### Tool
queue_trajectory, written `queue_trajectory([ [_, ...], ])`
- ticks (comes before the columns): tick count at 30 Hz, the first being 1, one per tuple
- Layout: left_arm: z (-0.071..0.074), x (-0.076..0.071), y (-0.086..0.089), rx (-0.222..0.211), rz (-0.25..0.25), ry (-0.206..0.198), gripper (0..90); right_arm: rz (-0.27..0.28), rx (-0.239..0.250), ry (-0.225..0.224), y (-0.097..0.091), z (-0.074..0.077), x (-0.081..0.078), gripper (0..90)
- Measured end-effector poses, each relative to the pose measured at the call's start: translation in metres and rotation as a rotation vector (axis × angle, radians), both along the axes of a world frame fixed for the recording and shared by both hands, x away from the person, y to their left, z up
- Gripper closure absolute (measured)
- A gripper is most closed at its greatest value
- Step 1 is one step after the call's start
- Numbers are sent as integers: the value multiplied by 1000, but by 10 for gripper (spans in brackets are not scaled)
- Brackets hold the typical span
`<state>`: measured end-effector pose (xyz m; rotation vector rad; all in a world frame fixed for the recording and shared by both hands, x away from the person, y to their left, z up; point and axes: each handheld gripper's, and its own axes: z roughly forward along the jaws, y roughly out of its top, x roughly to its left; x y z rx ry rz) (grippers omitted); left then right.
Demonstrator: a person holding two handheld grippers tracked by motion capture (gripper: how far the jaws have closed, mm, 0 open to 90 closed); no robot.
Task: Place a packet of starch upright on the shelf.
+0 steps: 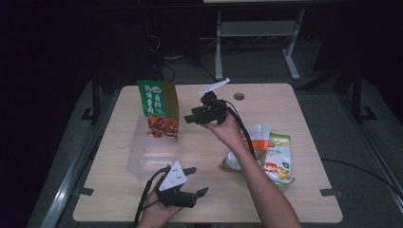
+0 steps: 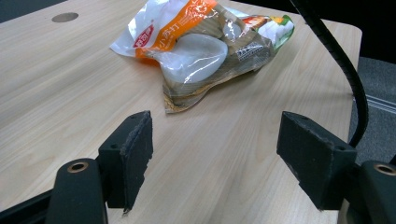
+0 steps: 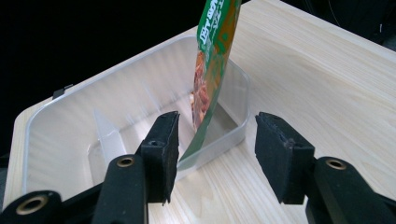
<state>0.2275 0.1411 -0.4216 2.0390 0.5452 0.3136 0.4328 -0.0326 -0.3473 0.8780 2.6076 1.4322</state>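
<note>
Nearest to me, my left gripper (image 1: 190, 183) is resting low over the near edge of the table (image 1: 304, 109), its jaws standing wide apart with nothing between them. It is pointing level across the tabletop toward the pile of snack bags (image 2: 205, 51), and my left hand (image 1: 157, 213) is wrapping its body from below, with the grey three-cornered plate facing up. In the left gripper view, those bags are lying flat and crumpled, well apart from the jaws: a white and orange pack on top, a green-edged pack behind it.

Farther out, my right forearm is reaching forward and leftward across the table, passing over the snack bags. My right hand (image 1: 225, 129) is holding my right gripper (image 1: 187, 118) raised above the tabletop, pointing level toward the left. Its jaws are standing open, with no pad pressing on anything.

Just beyond those jaws, the green pouch (image 3: 212, 60) is standing upright in the far end of the clear plastic box (image 3: 60, 140). The pouch is showing a green top with pale lettering and a red-brown food picture below. Its long axis is running vertically, its top edge pointing up and leaning slightly. In the right gripper view it is appearing edge-on, its lower end sitting inside the box close to the end wall. The box itself is lying on the left part of the table, long side running near to far.
</note>
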Motion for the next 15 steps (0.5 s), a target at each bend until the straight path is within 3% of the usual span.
queue_trajectory([
  [15,-1,1,-1,-2,-2,-2,268,-19,-20,26,-25,-5,-11,465],
])
